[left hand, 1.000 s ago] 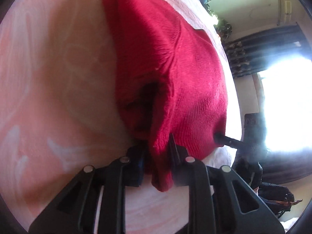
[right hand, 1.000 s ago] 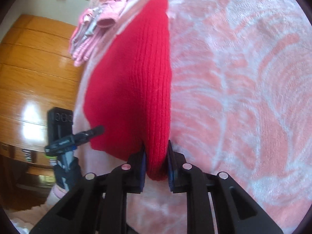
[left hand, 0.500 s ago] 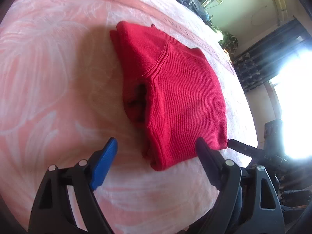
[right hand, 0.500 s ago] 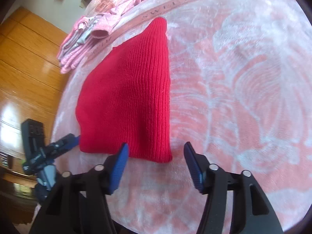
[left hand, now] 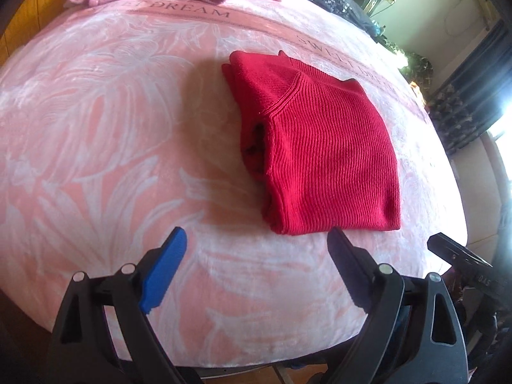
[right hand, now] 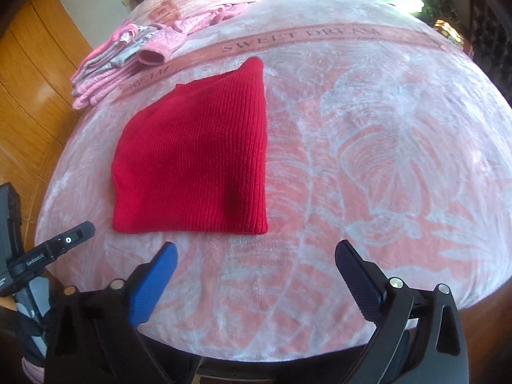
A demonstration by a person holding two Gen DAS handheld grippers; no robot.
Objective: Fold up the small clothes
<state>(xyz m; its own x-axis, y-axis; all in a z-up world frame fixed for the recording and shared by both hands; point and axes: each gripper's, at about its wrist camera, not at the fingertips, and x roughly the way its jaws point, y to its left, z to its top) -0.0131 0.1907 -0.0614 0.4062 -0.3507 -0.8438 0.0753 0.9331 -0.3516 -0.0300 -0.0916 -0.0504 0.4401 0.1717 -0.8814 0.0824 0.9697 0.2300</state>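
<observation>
Right now we're looking at the folded red ribbed-knit sweater (left hand: pixel 323 147), lying flat w/ its layers stacked, on the pink plush blanket with pale leaf print (left hand: pixel 105 134). It's sitting roughly mid-blanket, its near edge just beyond both tongs. In the left wrist view a seam is curving across the top layer and a dark gap is showing along the sweater's left side, between layers. In the right wrist view the same sweater (right hand: pixel 195 156) is reading as a tidy wedge, narrowing to a point at the far end.

We're holding the left gripper (left hand: pixel 256 249) w/ its blue-padded fingers (left hand: pixel 164 272) spread wide, gripping nothing, tips near the sweater's near edge but not touching it. We're holding the right gripper (right hand: pixel 254 260) the same way: spread wide, nothing between the fingers, tips short of the knit. Each gripper's black body is also showing at the edge of the other's view.

Farther out, a darker pink band w/ "SWEET DREAM" lettering (right hand: pixel 304 36) is running across the blanket behind the sweater. Beyond it, a pile of pink and grey folded clothes (right hand: pixel 128 60) is sitting at the far edge. Orange-brown wood panelling (right hand: pixel 28 73) is filling the left side of the right wrist view.
</observation>
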